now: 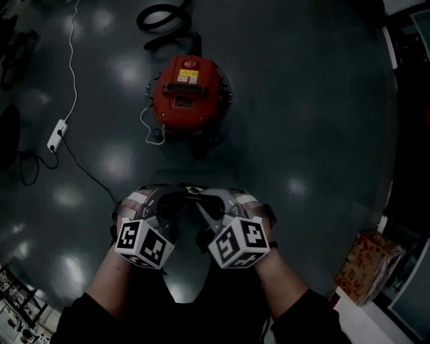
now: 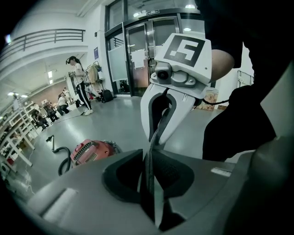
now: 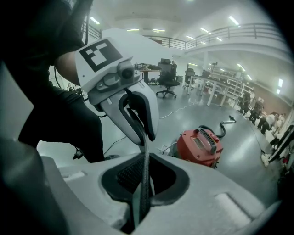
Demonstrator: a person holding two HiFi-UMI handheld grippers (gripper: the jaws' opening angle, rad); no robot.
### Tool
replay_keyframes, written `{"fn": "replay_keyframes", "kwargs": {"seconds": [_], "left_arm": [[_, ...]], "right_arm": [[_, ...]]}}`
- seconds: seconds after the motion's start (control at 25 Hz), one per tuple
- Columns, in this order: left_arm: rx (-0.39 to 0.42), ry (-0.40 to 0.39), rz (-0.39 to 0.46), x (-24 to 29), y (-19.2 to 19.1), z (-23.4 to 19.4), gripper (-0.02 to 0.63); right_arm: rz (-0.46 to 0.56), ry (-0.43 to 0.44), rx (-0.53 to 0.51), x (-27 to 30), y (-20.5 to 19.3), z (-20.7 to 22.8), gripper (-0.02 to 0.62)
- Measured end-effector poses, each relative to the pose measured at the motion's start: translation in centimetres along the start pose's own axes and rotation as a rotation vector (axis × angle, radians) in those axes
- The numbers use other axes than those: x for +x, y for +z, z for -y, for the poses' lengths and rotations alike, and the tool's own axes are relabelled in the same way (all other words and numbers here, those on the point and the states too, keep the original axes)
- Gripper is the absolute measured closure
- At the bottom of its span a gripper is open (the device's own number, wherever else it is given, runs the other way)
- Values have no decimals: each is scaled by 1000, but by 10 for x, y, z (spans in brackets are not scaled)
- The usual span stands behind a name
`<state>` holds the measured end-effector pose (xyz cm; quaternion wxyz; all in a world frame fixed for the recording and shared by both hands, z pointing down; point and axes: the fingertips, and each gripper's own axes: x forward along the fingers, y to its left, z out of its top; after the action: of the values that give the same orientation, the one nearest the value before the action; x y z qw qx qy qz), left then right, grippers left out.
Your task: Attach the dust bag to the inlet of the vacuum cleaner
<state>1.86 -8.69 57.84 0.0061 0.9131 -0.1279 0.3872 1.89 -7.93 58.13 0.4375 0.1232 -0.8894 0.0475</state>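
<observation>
The dust bag (image 3: 146,153), seen edge-on as a thin dark sheet, is stretched between the two tools above the floor (image 1: 302,101). It is pinched by the left tool (image 2: 148,172) and by the right tool (image 3: 142,181). The red vacuum cleaner (image 1: 190,94) is set well ahead, with its black hose (image 1: 161,20) coiled behind. A yellow lid label cannot be read. A white power strip (image 1: 57,134) lies to the left.
</observation>
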Motion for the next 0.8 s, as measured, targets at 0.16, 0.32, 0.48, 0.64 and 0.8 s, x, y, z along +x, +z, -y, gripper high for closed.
{"fn": "replay_keyframes", "kwargs": {"seconds": [0.16,0.32,0.48,0.64,0.8], "left_arm": [[7,-4,16,28,-21,-10,551],[18,-30,22,53,-40,-16,554],[36,-48,8,76,-59,-23,557],[55,-77,5,97,-74,-26,561],[84,-83,9,117,-86,-30,568]], "right_arm": [[-1,-6,-8,29,-18,14,569],[-8,0,-9,55,-35,24,569],[-9,17,2,80,-52,33,569],[-32,30,-3,99,-68,41,569],[-25,7,-45,115,-83,50,569]]}}
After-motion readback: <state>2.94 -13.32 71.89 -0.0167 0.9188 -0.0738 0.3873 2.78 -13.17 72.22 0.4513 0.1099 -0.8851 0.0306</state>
